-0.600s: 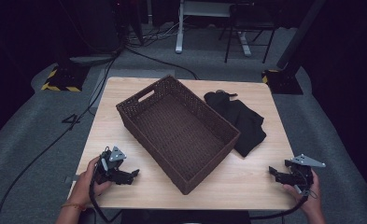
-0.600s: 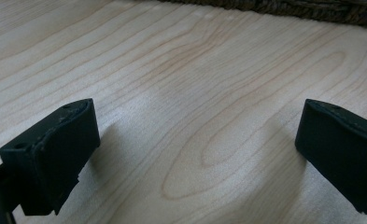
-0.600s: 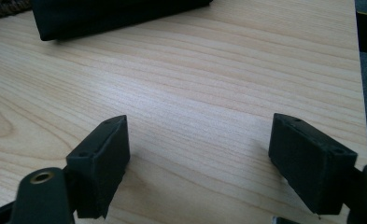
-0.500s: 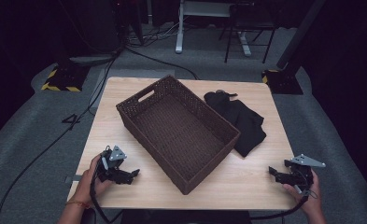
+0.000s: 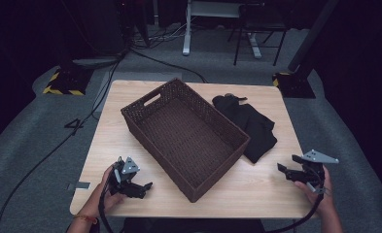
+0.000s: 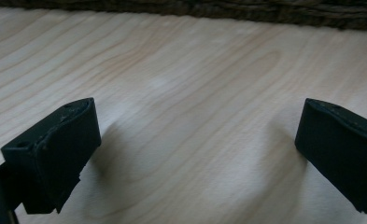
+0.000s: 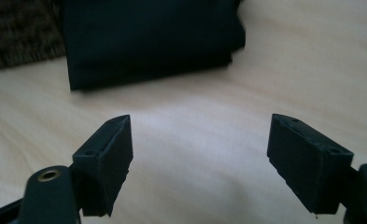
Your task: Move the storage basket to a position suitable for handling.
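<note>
Black cloth (image 5: 249, 126) is what I want to pick up, and it lies on the table (image 5: 256, 187) to the right of the basket (image 5: 186, 128), with its left edge touching or almost touching the basket wall. Nearest to me, my right gripper (image 5: 286, 171) rests low over the bare wood at the near right corner; its jaws are spread wide and hold nothing. In the right gripper view the cloth (image 7: 148, 39) is directly ahead of this gripper (image 7: 200, 158), a little to the left of the middle, with free table between them. My left gripper (image 5: 142, 187) is at the near left corner, also wide open and empty (image 6: 195, 154), and it faces the long side of the basket (image 6: 218, 9), so the basket stands between it and the cloth. For this reason I judge the right hand (image 5: 320, 194) is the nearer one and should make the reach. The long axis of the cloth runs from the far left, near the middle of the far edge of the table, toward the near right, so its near end points roughly at my right gripper. I think a forward move, slightly to the left, brings the jaws over this near end.
</note>
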Tool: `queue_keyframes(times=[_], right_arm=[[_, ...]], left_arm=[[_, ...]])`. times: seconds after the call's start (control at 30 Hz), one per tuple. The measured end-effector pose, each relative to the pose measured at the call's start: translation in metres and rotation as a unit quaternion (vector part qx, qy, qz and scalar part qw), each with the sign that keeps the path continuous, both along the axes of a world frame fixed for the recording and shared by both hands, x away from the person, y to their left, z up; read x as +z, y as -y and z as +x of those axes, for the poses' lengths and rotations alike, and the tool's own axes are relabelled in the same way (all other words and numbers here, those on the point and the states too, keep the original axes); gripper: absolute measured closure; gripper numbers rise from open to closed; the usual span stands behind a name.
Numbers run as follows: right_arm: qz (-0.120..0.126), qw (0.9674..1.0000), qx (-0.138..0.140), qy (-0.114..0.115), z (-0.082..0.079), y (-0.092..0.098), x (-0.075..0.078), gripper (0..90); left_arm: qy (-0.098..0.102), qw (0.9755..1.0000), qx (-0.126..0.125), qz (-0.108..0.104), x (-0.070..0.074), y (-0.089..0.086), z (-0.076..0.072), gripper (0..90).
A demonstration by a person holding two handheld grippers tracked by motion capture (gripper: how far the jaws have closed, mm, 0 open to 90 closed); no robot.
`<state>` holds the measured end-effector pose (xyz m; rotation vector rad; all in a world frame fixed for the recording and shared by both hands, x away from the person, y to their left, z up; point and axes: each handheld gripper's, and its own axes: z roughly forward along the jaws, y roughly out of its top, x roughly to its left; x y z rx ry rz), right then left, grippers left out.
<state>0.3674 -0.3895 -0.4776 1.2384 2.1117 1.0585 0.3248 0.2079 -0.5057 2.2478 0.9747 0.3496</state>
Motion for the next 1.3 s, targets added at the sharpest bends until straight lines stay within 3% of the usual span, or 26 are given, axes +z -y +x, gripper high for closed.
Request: queue_keyframes(times=[0.07, 0.1, 0.13, 0.23, 0.27, 0.37, 0.43, 0.47, 0.5, 0.6, 0.77, 0.87, 0.93, 1.1, 1.3], right_arm=[[0.01, 0.9998, 0.0, 0.017, 0.016, -0.002, 0.018, 22.7], [0.01, 0.9998, 0.0, 0.017, 0.016, -0.002, 0.018, 22.7], [0.007, 0.9997, 0.008, 0.022, 0.029, -0.006, 0.029, 21.4], [-0.008, 0.9996, 0.016, 0.021, 0.043, -0.012, 0.039, 20.1], [-0.014, 0.9995, 0.025, 0.015, 0.054, -0.018, 0.045, 18.9], [-0.019, 0.9993, 0.031, 0.013, 0.067, -0.025, 0.049, 18.9], [-0.012, 0.999, 0.044, -0.002, 0.08, -0.033, 0.048, 18.5], [-0.02, 0.9983, 0.055, -0.009, 0.092, -0.041, 0.047, 19.5], [-0.02, 0.9983, 0.055, -0.009, 0.092, -0.041, 0.047, 19.5], [-0.037, 0.9972, 0.063, -0.018, 0.111, -0.055, 0.047, 20.2], [-0.048, 0.9959, 0.074, -0.017, 0.125, -0.068, 0.052, 20.0], [-0.057, 0.9951, 0.075, -0.028, 0.137, -0.077, 0.048, 19.6], [-0.07, 0.9938, 0.07, -0.05, 0.151, -0.082, 0.037, 19.0], [-0.091, 0.991, 0.06, -0.078, 0.164, -0.086, 0.019, 18.8], [-0.049, 0.9921, 0.052, -0.103, 0.17, -0.081, 0.002, 16.2]], left_arm=[[0.0, 1.0, 0.001, -0.001, 0.0, 0.005, -0.002, 0.3], [0.0, 1.0, 0.001, -0.001, 0.0, 0.005, -0.002, 0.3], [0.0, 1.0, -0.007, 0.0, 0.0, 0.007, -0.003, 0.3], [0.0, 0.9998, -0.019, -0.002, 0.0, 0.008, -0.004, 0.3], [0.0, 0.9994, -0.035, 0.0, 0.0, 0.009, -0.005, 0.3], [0.0, 0.9995, -0.032, -0.001, 0.0, 0.011, -0.005, 0.3], [-0.001, 0.9995, -0.033, -0.002, 0.0, 0.011, -0.005, 0.3], [-0.001, 0.9994, -0.035, -0.001, 0.0, 0.011, -0.005, 0.3], [-0.001, 0.9994, -0.035, -0.001, 0.0, 0.011, -0.005, 0.3], [0.0, 0.9989, -0.047, -0.002, 0.0, 0.012, -0.005, 0.3], [-0.001, 0.9989, -0.046, -0.001, 0.0, 0.013, -0.005, 0.3], [-0.001, 0.9988, -0.048, -0.002, 0.0, 0.014, -0.004, 0.3], [0.0, 0.9988, -0.048, -0.001, 0.0, 0.015, -0.004, 0.3], [0.0, 0.9986, -0.053, -0.001, 0.0, 0.015, -0.003, 0.3], [-0.004, 0.9982, -0.06, 0.006, 0.002, 0.019, -0.001, 0.6]])
